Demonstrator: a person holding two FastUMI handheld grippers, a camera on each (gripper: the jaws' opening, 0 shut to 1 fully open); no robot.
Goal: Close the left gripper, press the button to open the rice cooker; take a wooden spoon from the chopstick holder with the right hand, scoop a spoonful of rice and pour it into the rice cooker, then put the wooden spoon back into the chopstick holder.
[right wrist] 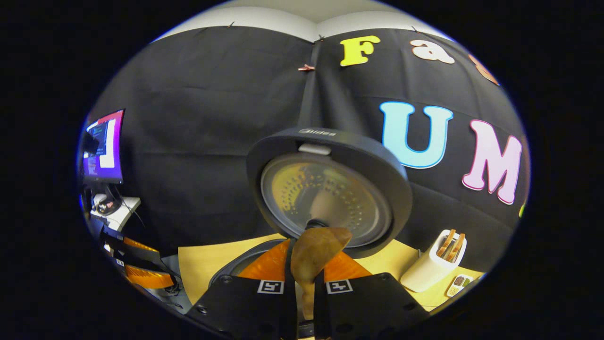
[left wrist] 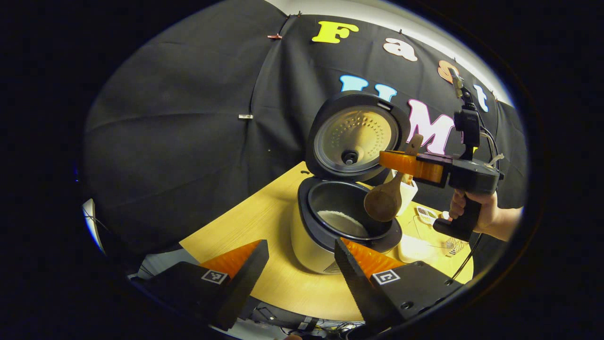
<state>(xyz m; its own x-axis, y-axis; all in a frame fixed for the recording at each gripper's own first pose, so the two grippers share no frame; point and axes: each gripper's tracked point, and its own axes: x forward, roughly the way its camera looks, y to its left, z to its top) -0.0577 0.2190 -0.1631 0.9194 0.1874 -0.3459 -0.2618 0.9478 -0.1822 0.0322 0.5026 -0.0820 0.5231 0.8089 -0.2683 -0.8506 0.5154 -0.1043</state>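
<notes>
The rice cooker (left wrist: pixel 311 245) stands on the wooden table with its lid (left wrist: pixel 355 137) up; white rice (left wrist: pixel 342 221) lies in the inner pot. My right gripper (left wrist: pixel 394 161) is shut on the wooden spoon's handle, and the spoon (left wrist: pixel 383 200) hangs bowl-down over the pot's right rim. In the right gripper view the spoon (right wrist: pixel 315 257) stands between the closed fingers, in front of the raised lid (right wrist: pixel 330 189). My left gripper (left wrist: pixel 302 257) stands open, low in front of the cooker, holding nothing. The white chopstick holder (right wrist: pixel 432 267) with wooden utensils stands to the right.
A clear container (left wrist: pixel 432 233) and a small tray (left wrist: pixel 426 214) sit on the table (left wrist: pixel 245 222) right of the cooker. A person's hand (left wrist: pixel 476 212) holds the right gripper's handle. A lit monitor (right wrist: pixel 101 146) stands at the far left, with my left gripper (right wrist: pixel 141 264) below it.
</notes>
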